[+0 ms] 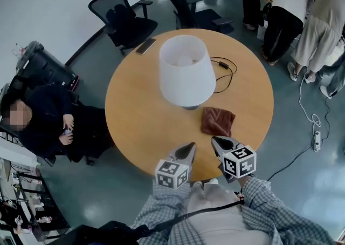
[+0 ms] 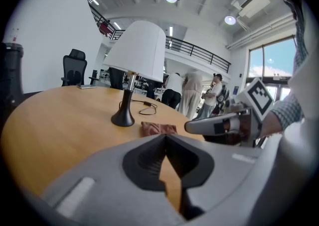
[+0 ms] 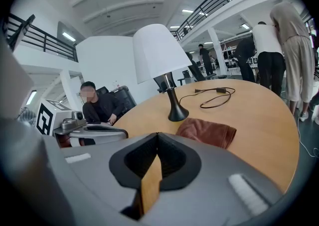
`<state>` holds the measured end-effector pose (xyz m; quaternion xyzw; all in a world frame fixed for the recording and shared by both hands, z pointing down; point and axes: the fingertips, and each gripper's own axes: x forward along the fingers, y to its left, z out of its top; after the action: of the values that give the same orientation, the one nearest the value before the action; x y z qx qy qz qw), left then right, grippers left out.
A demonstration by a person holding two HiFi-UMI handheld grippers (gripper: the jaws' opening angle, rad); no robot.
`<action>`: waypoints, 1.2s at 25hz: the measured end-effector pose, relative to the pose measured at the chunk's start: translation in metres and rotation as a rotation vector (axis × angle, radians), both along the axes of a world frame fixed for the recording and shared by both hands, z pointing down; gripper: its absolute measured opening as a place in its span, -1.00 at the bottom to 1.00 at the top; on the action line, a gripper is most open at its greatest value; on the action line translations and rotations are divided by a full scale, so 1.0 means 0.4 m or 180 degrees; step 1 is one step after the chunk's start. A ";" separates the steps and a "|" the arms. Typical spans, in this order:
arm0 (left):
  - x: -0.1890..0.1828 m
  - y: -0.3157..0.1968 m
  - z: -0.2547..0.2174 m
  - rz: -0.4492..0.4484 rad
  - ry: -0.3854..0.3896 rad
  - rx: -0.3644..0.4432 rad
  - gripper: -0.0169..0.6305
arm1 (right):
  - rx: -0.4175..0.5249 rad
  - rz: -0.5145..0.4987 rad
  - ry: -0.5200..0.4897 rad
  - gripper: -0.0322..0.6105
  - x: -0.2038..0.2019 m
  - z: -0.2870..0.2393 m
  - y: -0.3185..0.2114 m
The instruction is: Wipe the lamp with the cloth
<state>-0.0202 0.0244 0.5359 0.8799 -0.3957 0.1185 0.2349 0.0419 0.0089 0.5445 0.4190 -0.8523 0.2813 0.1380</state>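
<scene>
— Grippers?
— Left gripper [image 1: 190, 148] and right gripper [image 1: 216, 142] tilt downward toward the lamp [image 1: 183, 68], both clenched on nothing.
— Cloth?
— The cloth [image 1: 217, 121], brown and plush, lies crumpled beside the lamp's dark flared base; the shade is smooth, white and conical.

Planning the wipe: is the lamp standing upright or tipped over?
Upright. The lamp stands on its base on the round table, stem vertical, shade on top.

A round wooden table [image 1: 135, 98] carries a white-shaded lamp [image 1: 184, 70], a brown cloth [image 1: 217, 121], a black cable [image 1: 223, 74] and a phone [image 1: 145, 46].
</scene>
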 end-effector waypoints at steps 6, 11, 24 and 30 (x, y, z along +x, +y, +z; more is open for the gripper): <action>0.009 0.002 -0.004 -0.0009 0.0001 0.0001 -0.95 | -0.0017 0.0002 -0.0003 -0.89 0.010 -0.001 0.002; 0.002 0.005 -0.005 -0.0052 0.0003 -0.0007 -0.95 | -0.0015 -0.0003 -0.0028 -0.89 0.011 -0.007 0.005; 0.017 0.035 -0.018 -0.0298 -0.0016 0.0016 -0.95 | -0.0011 -0.0079 -0.0092 -0.89 0.074 -0.010 0.036; 0.002 0.050 -0.013 -0.0433 -0.0027 0.0025 -0.95 | -0.0031 -0.0129 -0.0092 -0.89 0.090 0.005 0.050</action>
<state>-0.0194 0.0443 0.5307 0.8514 -0.4560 0.1044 0.2373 0.0781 0.0288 0.5464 0.3968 -0.8611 0.2885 0.1334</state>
